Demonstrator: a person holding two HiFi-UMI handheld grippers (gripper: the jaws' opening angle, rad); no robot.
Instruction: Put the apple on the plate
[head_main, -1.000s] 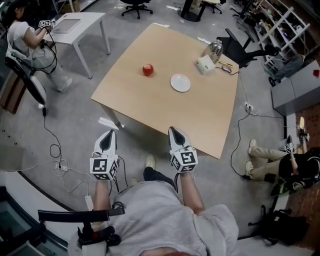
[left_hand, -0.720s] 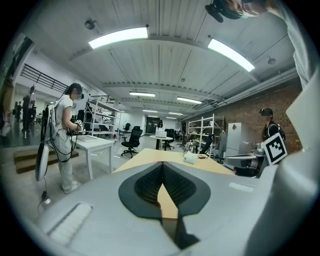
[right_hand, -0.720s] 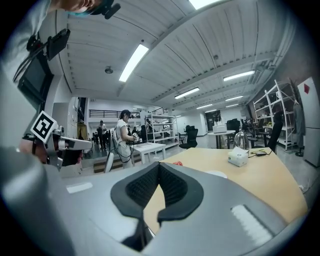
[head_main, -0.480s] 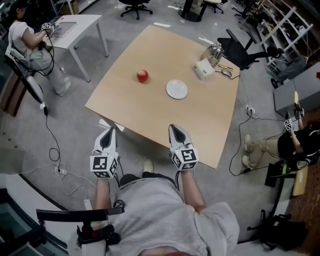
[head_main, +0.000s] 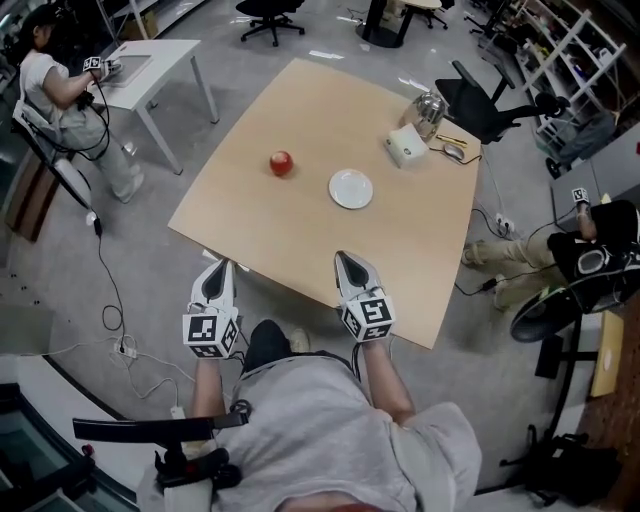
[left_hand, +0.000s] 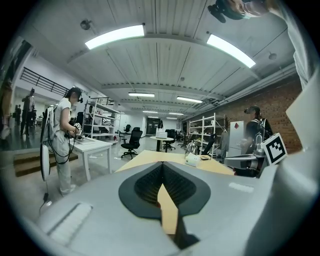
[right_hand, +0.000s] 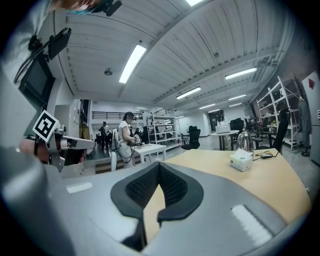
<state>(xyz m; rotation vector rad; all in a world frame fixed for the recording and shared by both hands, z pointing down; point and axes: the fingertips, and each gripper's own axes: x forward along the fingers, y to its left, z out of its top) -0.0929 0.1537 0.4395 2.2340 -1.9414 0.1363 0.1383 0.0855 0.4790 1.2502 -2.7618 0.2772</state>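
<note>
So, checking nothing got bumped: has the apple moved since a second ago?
No. The apple keeps its spot left of the plate; only the view shifted.

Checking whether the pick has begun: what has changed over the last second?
The person stepped closer to the table, bringing the left gripper and right gripper forward; the right gripper's tip now overlaps the near edge in the head view. Nothing was grasped or released. Unchanged: both grippers shut and empty; the apple lies on the table left of the plate, not touching it.
</note>
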